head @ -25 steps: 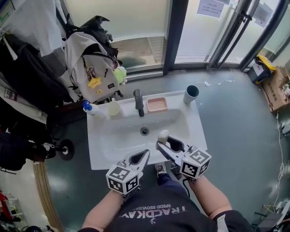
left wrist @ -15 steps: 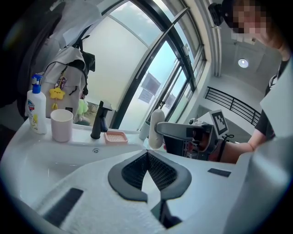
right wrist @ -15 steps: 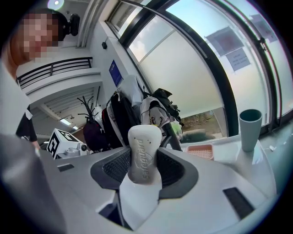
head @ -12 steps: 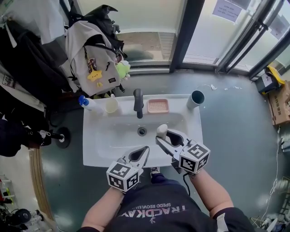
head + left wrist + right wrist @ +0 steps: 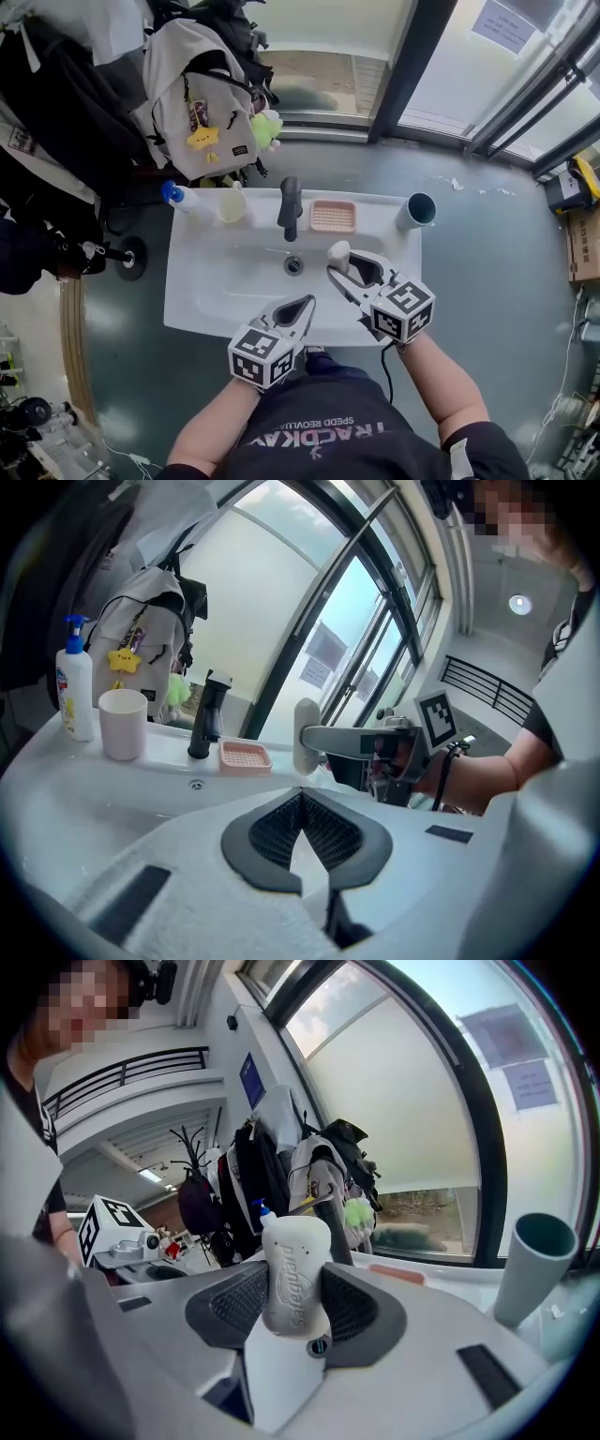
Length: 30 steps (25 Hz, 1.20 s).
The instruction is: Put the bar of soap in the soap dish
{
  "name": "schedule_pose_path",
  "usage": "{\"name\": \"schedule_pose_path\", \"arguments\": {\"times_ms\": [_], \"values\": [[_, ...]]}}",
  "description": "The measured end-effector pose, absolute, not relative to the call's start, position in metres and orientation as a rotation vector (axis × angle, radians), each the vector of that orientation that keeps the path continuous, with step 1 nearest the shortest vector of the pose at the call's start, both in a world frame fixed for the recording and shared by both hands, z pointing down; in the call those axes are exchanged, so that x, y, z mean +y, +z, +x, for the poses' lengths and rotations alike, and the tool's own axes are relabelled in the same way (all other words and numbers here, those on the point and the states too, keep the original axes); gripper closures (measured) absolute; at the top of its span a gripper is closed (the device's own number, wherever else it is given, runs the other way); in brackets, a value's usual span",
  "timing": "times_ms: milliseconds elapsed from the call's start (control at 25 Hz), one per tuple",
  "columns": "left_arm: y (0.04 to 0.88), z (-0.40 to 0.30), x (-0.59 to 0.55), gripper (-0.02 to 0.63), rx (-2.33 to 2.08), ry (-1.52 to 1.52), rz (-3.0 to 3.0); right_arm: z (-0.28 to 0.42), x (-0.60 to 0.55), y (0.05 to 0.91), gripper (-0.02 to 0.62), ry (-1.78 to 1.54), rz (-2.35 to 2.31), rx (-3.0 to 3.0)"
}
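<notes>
A white bar of soap stands upright between the jaws of my right gripper, which is shut on it. In the head view the soap hangs over the sink basin, just in front of the pink soap dish on the back ledge. The left gripper view shows the soap and the dish side on, with the soap to the right of the dish. My left gripper is shut and holds nothing, near the sink's front edge.
On the white sink stand a black faucet, a cream cup, a blue-capped pump bottle and a teal tumbler. A drain lies mid-basin. Backpacks hang behind.
The right gripper has carried the soap a little forward toward the back ledge and the dish. The head view has shifted, and the left gripper stays near the front edge.
</notes>
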<state>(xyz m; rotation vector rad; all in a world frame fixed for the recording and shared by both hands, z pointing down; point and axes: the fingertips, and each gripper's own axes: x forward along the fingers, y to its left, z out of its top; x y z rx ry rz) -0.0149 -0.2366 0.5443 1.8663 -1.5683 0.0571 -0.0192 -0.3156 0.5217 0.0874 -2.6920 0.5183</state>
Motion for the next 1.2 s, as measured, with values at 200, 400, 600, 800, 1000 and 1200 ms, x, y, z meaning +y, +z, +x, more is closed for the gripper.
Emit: {"name": "schedule_pose_path", "arguments": {"times_ms": [200, 400, 600, 800, 1000, 1200], "values": [[0.551, -0.014, -0.245, 0.597, -1.579, 0.071, 1.844, -0.027, -0.336, 0.531, 0.416, 0.369, 0.063, -2.656], [0.561, -0.011, -0.251, 0.597, -1.584, 0.101, 1.836, -0.038, -0.362, 0.553, 0.416, 0.161, 0.056, -2.551], [0.569, -0.004, -0.253, 0.597, -1.571, 0.082, 1.821, -0.055, -0.384, 0.584, 0.416, -0.054, 0.022, -2.412], [0.572, -0.001, -0.254, 0.597, -1.565, 0.077, 1.820, -0.071, -0.400, 0.613, 0.417, -0.233, -0.036, -2.274], [0.574, -0.006, -0.252, 0.597, -1.576, 0.068, 1.800, -0.084, -0.408, 0.637, 0.416, -0.338, -0.093, -2.162], [0.577, -0.017, -0.246, 0.597, -1.599, 0.050, 1.765, -0.089, -0.411, 0.655, 0.416, -0.433, -0.146, -2.034]]}}
